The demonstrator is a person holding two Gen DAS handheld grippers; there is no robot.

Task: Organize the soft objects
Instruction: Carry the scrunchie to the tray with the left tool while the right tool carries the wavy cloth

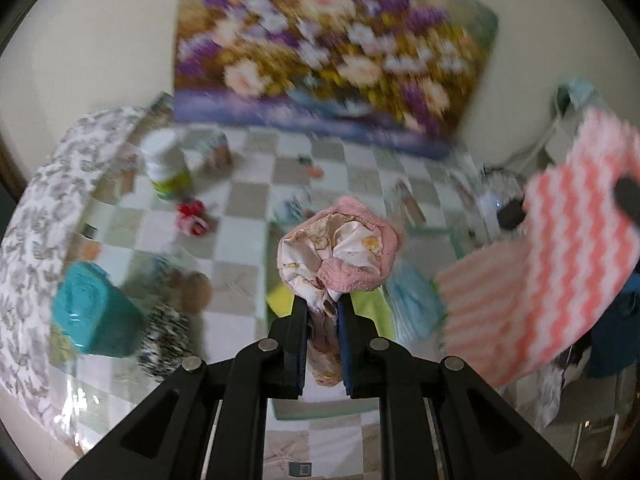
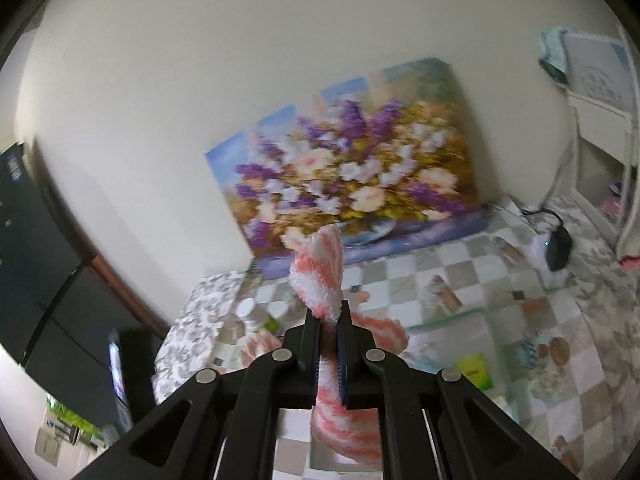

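With the left gripper (image 1: 322, 300) pointing steeply down at the checkered tablecloth (image 1: 240, 236), the items to its left are a teal roll (image 1: 94, 312) close alongside and, farther ahead, a white bottle with a green label (image 1: 166, 168) and a small red item (image 1: 192, 214). The left gripper is nearly closed, pinching a bunched pink cloth with a printed lining (image 1: 340, 256) that balloons just beyond its fingertips. Directly below that bundle lie flat yellow-green and light blue cloths (image 1: 400, 300), probably the sorting pile; lower the bundle squarely over them before releasing, so that it does not roll off. To the right, the pink-and-white zigzag towel (image 1: 560, 260) hangs clear of the table, clamped by the right gripper (image 2: 329, 318), which is fully closed on a gathered fold. Most of this towel drapes below the fingers, so keep it lifted clear of the bottle and small items. Both views are blurred; slow both hands before placement. Set down one cloth at a time. Keep both away from the flower painting (image 1: 328, 52) leaning on the wall ahead.
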